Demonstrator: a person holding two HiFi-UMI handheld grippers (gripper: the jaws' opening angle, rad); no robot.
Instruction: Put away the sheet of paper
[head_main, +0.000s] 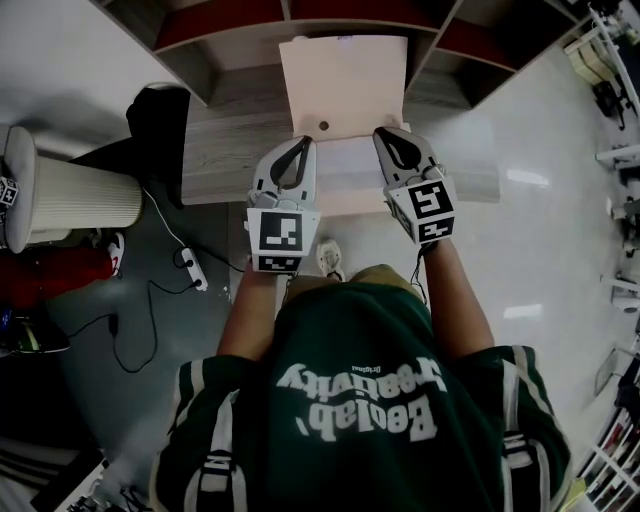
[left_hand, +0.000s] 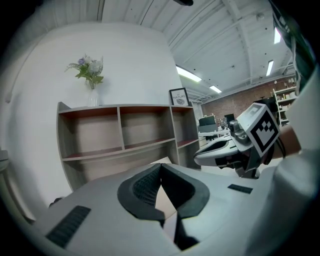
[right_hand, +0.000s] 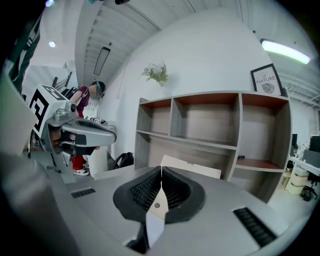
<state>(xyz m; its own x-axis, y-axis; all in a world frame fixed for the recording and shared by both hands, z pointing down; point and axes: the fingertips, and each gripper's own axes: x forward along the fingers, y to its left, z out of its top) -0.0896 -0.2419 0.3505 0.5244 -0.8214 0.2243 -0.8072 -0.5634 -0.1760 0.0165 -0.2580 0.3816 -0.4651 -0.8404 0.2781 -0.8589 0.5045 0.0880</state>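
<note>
Firmly pinched folder (head_main: 345, 80) by its near edge: left gripper (head_main: 297, 142) clamped shut at left, right gripper (head_main: 386, 133) clamped shut at right, over desk (head_main: 220, 150), shelves (head_main: 230, 30) beyond.

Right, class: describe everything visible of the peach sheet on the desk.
The peach sheet is a rectangle, seemingly thin card, with a small dark dot by its near edge and white paper just below. It reaches over the grey desk toward the shelves. The left hand-held gripper and right hand-held gripper are shut on its near edge.
</note>
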